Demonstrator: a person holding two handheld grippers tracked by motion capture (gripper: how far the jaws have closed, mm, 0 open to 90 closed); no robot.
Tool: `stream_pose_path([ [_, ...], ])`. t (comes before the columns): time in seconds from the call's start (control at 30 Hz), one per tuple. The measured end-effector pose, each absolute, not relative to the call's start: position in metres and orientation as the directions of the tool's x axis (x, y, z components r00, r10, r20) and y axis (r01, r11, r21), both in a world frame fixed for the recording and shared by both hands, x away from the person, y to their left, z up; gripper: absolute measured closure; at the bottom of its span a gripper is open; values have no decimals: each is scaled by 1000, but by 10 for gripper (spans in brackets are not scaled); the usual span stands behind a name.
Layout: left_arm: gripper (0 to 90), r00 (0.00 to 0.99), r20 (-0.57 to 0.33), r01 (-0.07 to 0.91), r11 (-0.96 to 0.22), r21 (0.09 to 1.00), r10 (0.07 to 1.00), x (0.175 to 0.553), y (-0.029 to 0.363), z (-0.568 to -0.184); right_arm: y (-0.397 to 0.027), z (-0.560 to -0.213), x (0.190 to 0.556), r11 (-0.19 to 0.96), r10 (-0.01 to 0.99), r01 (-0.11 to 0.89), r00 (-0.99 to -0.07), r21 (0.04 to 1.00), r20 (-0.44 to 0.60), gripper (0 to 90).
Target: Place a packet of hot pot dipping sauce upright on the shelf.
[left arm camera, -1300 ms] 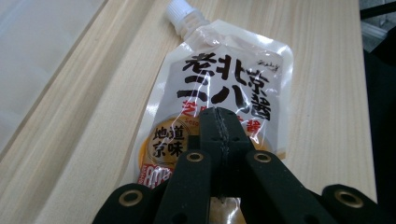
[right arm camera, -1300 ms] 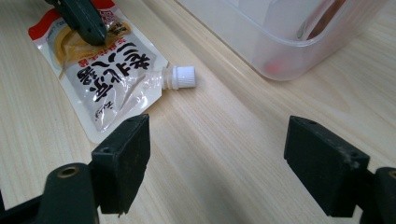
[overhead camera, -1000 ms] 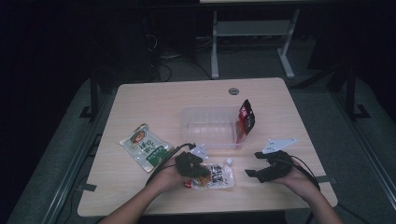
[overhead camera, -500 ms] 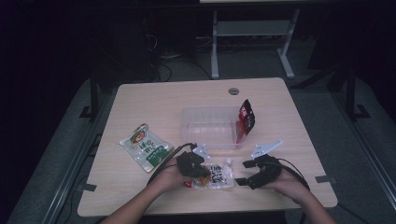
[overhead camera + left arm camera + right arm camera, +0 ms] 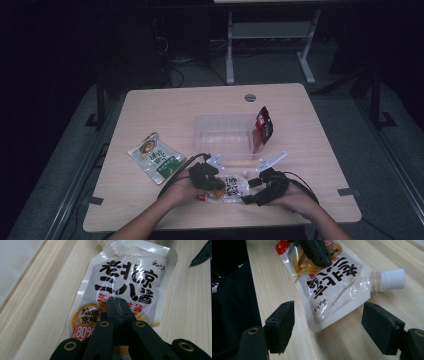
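A white spouted sauce pouch (image 5: 231,187) with black lettering lies flat near the table's front edge. My left gripper (image 5: 216,184) is shut, and its joined tips (image 5: 116,301) rest on top of the pouch (image 5: 130,277) at its orange-printed end. My right gripper (image 5: 249,191) stands open at the pouch's spout end. Its jaws have just been closing a little. In the right gripper view the pouch's corner (image 5: 332,287) lies between the right gripper's (image 5: 328,315) jaws, and neither pad touches it. The white screw cap (image 5: 393,278) points off to the right.
A clear plastic tray (image 5: 222,135) sits mid-table with a red-and-black pouch (image 5: 262,127) leaning on its right end. A green-and-white pouch (image 5: 156,159) lies to the left. A grey round port (image 5: 250,97) is set into the far side of the table.
My right gripper has moved left and slightly down toward the white pouch, so its jaws now straddle the spout end. The left gripper and pouch have stayed put.
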State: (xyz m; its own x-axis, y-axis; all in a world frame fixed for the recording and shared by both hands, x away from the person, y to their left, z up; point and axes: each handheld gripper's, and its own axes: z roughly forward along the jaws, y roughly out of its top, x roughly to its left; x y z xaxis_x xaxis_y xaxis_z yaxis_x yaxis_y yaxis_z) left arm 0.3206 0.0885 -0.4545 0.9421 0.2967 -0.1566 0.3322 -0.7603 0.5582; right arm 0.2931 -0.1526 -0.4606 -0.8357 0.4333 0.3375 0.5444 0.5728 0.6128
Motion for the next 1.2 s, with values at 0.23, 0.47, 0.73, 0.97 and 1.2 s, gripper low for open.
stream_pose_path([
  [0.23, 900, 941, -159, 335, -759, 558, 298, 321, 89, -455, -146, -464, 295, 570, 433, 558, -828, 603, 356, 319],
  [0.47, 900, 940, -163, 338, -758, 558, 300, 321, 89, -455, -142, -465, 299, 544, 461, 581, -810, 605, 362, 502],
  [0.73, 900, 939, -165, 340, -757, 559, 300, 321, 89, -455, -135, -469, 303, 527, 445, 597, -800, 605, 401, 617],
  [0.97, 899, 940, -163, 337, -755, 563, 298, 321, 90, -455, -135, -468, 305, 517, 435, 590, -805, 620, 404, 730],
  [1.2, 900, 937, -180, 347, -744, 571, 299, 320, 91, -455, -136, -465, 303, 531, 417, 567, -822, 630, 388, 826],
])
